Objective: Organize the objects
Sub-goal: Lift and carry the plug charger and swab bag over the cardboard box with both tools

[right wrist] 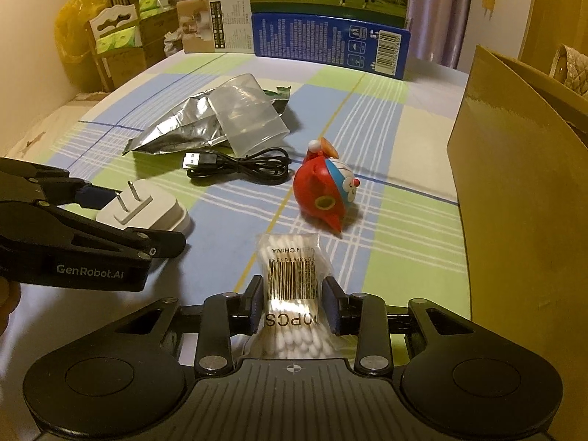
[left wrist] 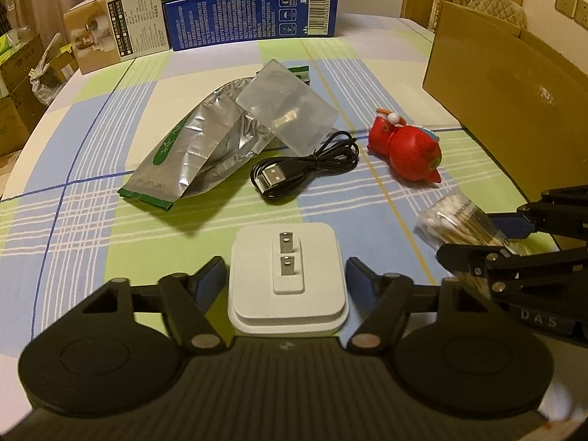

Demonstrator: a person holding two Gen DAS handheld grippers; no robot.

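A white plug charger [left wrist: 253,275] lies prongs-up on the checked tablecloth, and my left gripper [left wrist: 286,275] is shut on it, a blue pad against each side. The right wrist view shows that gripper [right wrist: 143,218] at the left, with the charger [right wrist: 167,213] between its fingers. My right gripper [right wrist: 294,299] is shut on a clear bag of cotton swabs [right wrist: 290,257], which is pinched at its barcode and rests on the cloth. From the left wrist camera, the right gripper [left wrist: 481,233] and the bag of swabs [left wrist: 455,220] sit at the right edge.
Foil pouches [left wrist: 191,147] and a clear bag [left wrist: 286,110] lie mid-table, with a coiled black USB cable [left wrist: 305,169] and a red toy [left wrist: 408,147] beside them. A tall cardboard box [left wrist: 496,84] stands at the right. Blue [left wrist: 253,18] and white [left wrist: 121,33] cartons line the back.
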